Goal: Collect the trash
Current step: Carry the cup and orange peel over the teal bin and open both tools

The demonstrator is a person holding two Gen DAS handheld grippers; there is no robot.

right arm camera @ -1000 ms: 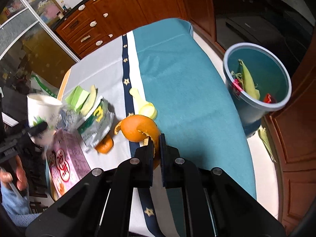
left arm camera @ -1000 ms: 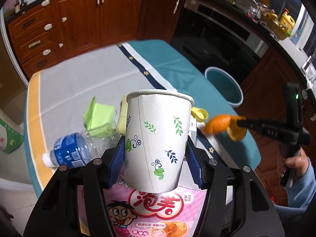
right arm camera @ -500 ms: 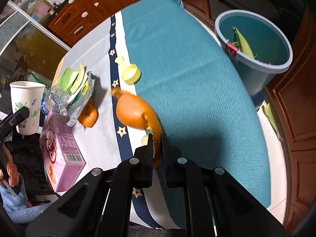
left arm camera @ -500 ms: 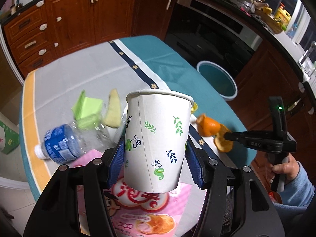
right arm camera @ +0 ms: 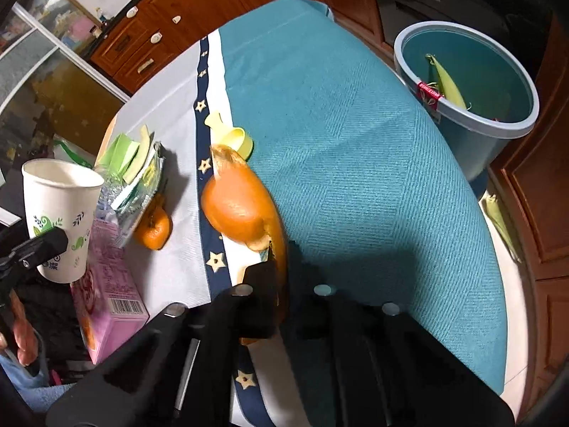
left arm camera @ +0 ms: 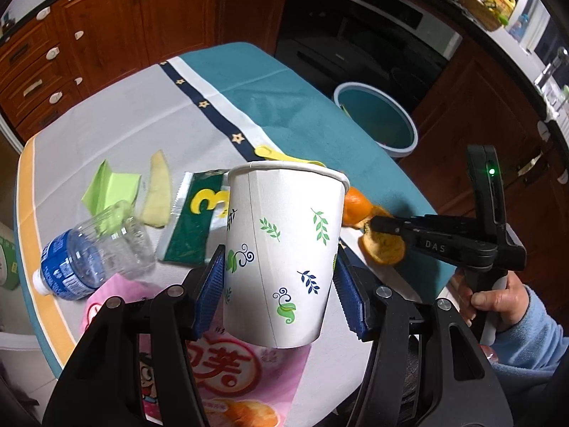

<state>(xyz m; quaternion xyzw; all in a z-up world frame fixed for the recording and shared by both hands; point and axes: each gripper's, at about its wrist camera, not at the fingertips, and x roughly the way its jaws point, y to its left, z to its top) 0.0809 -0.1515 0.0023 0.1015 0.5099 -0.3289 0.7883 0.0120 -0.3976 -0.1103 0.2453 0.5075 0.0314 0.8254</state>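
Holding a cup (left arm camera: 284, 259), the left tongs (left arm camera: 281, 284) stayed clamped; right tongs (right arm camera: 282, 277) pinched peel (right arm camera: 245, 210). Bin (right arm camera: 512, 130), upper right, held husks; bottle (left arm camera: 92, 249) and wrappers remained on the worktop (right arm camera: 355, 142).

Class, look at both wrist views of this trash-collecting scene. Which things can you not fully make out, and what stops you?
- Pink snack box, left wrist view: partly hidden by the paper cup and left gripper.
- Bin contents, left wrist view: hidden behind its rim; only the right wrist view shows inside.
- Orange peel lower edge, right wrist view: hidden between the right gripper jaws.
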